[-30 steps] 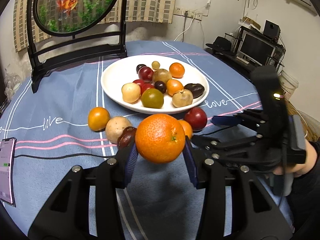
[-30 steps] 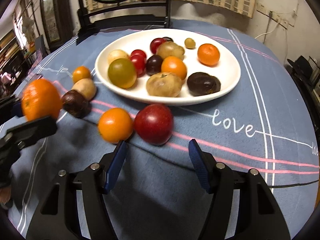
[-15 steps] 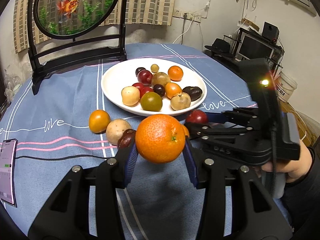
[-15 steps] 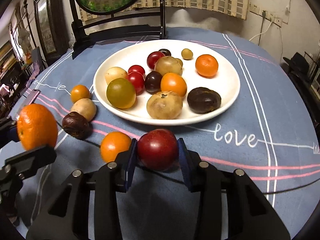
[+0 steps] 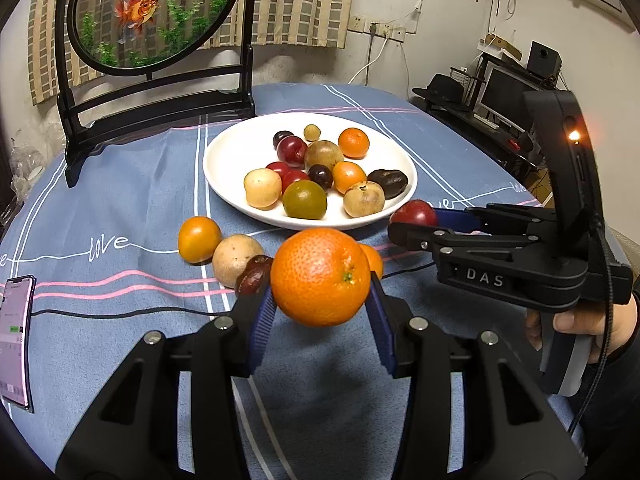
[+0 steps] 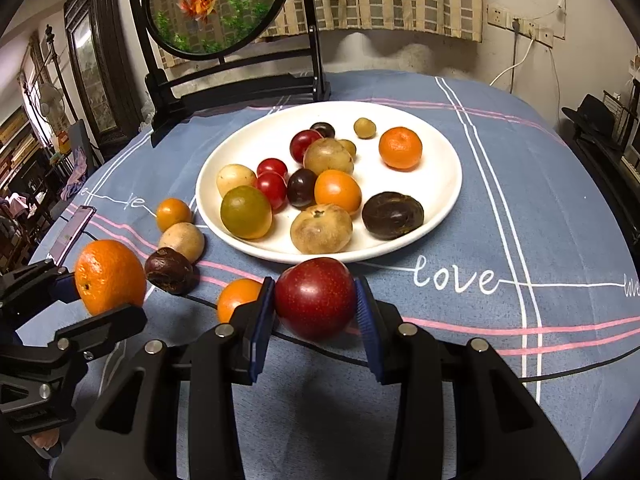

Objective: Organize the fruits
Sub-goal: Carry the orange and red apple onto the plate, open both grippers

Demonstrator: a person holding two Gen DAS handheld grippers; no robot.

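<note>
My left gripper (image 5: 322,320) is shut on a large orange (image 5: 320,277) and holds it above the blue tablecloth, near the front of the white plate (image 5: 228,152). My right gripper (image 6: 316,320) is shut on a red plum (image 6: 315,297), lifted just in front of the plate's (image 6: 444,148) near rim. The plate holds several fruits. Loose on the cloth to its left lie a small orange (image 6: 173,213), a tan fruit (image 6: 182,240), a dark brown fruit (image 6: 169,271) and another orange (image 6: 236,302).
A black stand with a round goldfish panel (image 6: 218,4) stands behind the plate. A phone (image 5: 16,336) lies at the left table edge, with a black cable (image 5: 120,313) across the cloth. A desk with a monitor (image 5: 508,92) is beyond the right edge.
My right gripper closed on the red plum and lifted it off the cloth. My left gripper kept hold of the large orange and rose slightly.
</note>
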